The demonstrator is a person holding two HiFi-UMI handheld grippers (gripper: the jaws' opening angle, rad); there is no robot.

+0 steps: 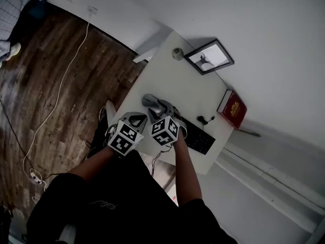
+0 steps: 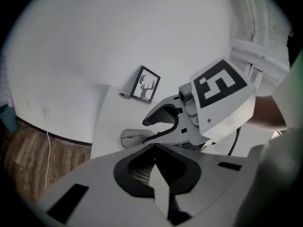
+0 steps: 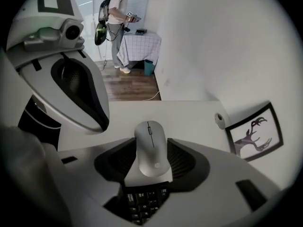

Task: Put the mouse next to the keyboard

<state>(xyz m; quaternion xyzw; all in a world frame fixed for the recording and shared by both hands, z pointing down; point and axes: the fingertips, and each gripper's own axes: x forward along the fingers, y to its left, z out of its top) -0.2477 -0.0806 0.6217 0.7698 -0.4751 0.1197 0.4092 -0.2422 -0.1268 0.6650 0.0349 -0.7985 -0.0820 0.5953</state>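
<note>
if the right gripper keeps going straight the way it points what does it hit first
The mouse, most likely: it lies between the right gripper's parted jaws, directly ahead on the white table.

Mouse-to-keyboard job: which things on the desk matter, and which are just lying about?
Job: mouse, keyboard.
Lying about: picture frame, red book, small roll beside the frame.
</note>
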